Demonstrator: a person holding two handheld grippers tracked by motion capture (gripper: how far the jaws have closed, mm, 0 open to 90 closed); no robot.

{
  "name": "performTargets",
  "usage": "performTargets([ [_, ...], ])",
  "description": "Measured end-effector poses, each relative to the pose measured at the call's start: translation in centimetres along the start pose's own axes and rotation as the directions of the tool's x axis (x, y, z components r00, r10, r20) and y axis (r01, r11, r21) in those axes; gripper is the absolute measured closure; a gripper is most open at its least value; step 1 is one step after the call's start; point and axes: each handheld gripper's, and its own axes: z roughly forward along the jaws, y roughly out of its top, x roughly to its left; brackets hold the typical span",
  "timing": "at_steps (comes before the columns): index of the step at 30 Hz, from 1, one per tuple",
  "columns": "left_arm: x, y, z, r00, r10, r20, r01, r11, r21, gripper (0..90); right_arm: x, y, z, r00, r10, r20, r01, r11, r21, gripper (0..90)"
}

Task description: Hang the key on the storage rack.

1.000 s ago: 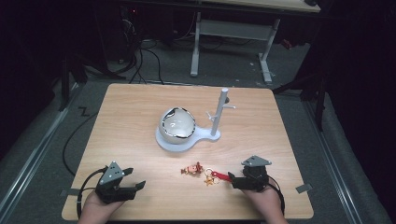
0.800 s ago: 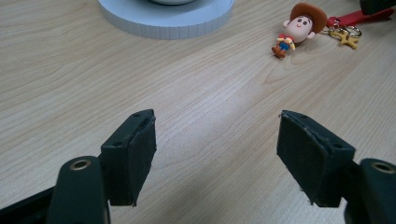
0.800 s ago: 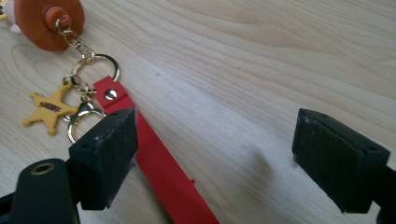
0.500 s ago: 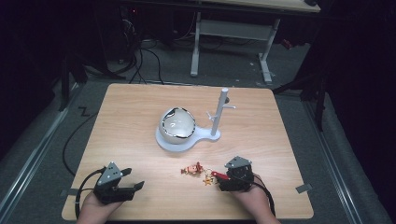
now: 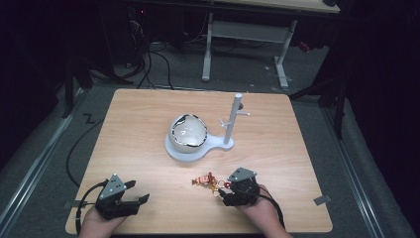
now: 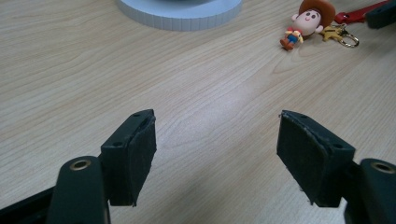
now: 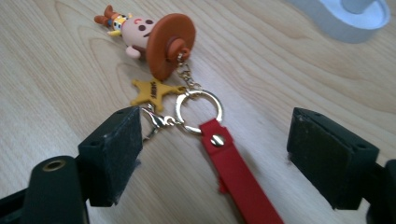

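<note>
Bare wooden surface [image 5: 138,129] spreads wide around your left claw [image 6: 215,154], released near the front edge. Your right claw [image 7: 212,154] (also released) straddles the red strap [image 7: 233,172] of the cowboy keychain [image 5: 205,179], near the white stand [image 5: 198,146].

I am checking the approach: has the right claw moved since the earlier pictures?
Yes. The right claw has moved left along the table's near edge, toward the keychain; judged against the white stand, it is now nearer the table's middle, jaws open around the red strap.

Black two-jaw tools [image 5: 130,200] [image 5: 224,192] with grey three-cornered top plates, trailing black cables, brass-ringed screw holes.
</note>
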Motion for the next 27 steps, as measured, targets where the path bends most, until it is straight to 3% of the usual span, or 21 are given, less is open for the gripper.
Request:
performTargets([
  [1,0.1,0.0,0.1,1.0,-0.001,0.0,0.001,1.0,0.01,29.0,-0.6,-0.1,-0.5,0.9999,-0.013,-0.002,0.013,1.0,0.012,27.1],
  [5,0.1,0.2,0.3,1.0,-0.003,-0.001,0.003,0.9999,0.013,29.0,-1.8,-0.1,-0.5,0.997,-0.046,-0.062,0.05,0.997,0.067,34.4],
  [7,0.1,0.2,0.3,1.0,0.002,-0.002,-0.001,0.9999,0.014,29.0,-2.1,0.0,-0.4,0.9962,-0.051,-0.07,0.057,0.995,0.087,36.9],
  [8,0.1,0.3,0.3,1.0,0.005,0.0,-0.005,0.9999,0.013,29.0,-2.3,0.3,-0.3,0.9934,-0.057,-0.1,0.069,0.99,0.119,45.7],
  [9,0.0,0.4,0.3,0.9999,0.013,-0.002,-0.013,0.9998,0.014,29.0,-2.3,0.6,-0.3,0.9855,-0.103,-0.135,0.122,0.982,0.144,49.9],
  [11,0.0,0.4,0.4,0.9998,0.018,-0.002,-0.018,0.9997,0.016,29.0,-2.4,1.2,-0.1,0.9786,-0.13,-0.16,0.161,0.967,0.199,51.6],
  [12,0.0,0.4,0.4,0.9998,0.018,-0.002,-0.018,0.9997,0.016,29.0,-2.4,1.2,-0.1,0.9786,-0.13,-0.16,0.161,0.967,0.199,51.6],
  [13,0.0,0.4,0.4,0.9998,0.021,-0.004,-0.021,0.9996,0.018,29.0,-2.4,1.9,0.2,0.9737,-0.145,-0.176,0.187,0.948,0.257,52.6],
  [15,0.0,0.5,0.4,0.9997,0.023,-0.001,-0.023,0.9996,0.014,29.0,-2.3,2.5,0.4,0.9674,-0.163,-0.194,0.215,0.932,0.292,52.9],
  [16,0.0,0.5,0.4,0.9997,0.023,-0.001,-0.023,0.9996,0.014,29.0,-2.3,2.5,0.4,0.9674,-0.163,-0.194,0.215,0.932,0.292,52.9],
  [17,0.0,0.5,0.4,0.9997,0.024,0.002,-0.024,0.9996,0.013,29.0,-2.3,3.2,0.7,0.9641,-0.153,-0.217,0.222,0.914,0.34,52.4],
  [22,0.0,0.6,0.4,0.9997,0.024,0.008,-0.024,0.9997,0.008,29.0,-2.3,4.8,1.4,0.9559,-0.156,-0.248,0.253,0.867,0.429,50.7],
  [23,0.0,0.6,0.5,0.9996,0.026,0.009,-0.026,0.9996,0.008,29.0,-2.3,5.2,1.7,0.9511,-0.16,-0.264,0.268,0.853,0.448,50.6],
  [24,0.0,0.6,0.5,0.9996,0.026,0.009,-0.026,0.9996,0.008,29.0,-2.3,5.2,1.7,0.9511,-0.16,-0.264,0.268,0.853,0.448,50.6],
  [25,0.0,0.7,0.6,0.9995,0.029,0.012,-0.029,0.9995,0.011,28.9,-2.3,5.8,2.2,0.9448,-0.175,-0.277,0.295,0.824,0.484,50.4],
  [27,-0.1,0.7,0.6,0.9995,0.03,0.012,-0.03,0.9995,0.01,28.9,-2.4,6.2,2.6,0.944,-0.187,-0.272,0.306,0.804,0.51,51.0],
])
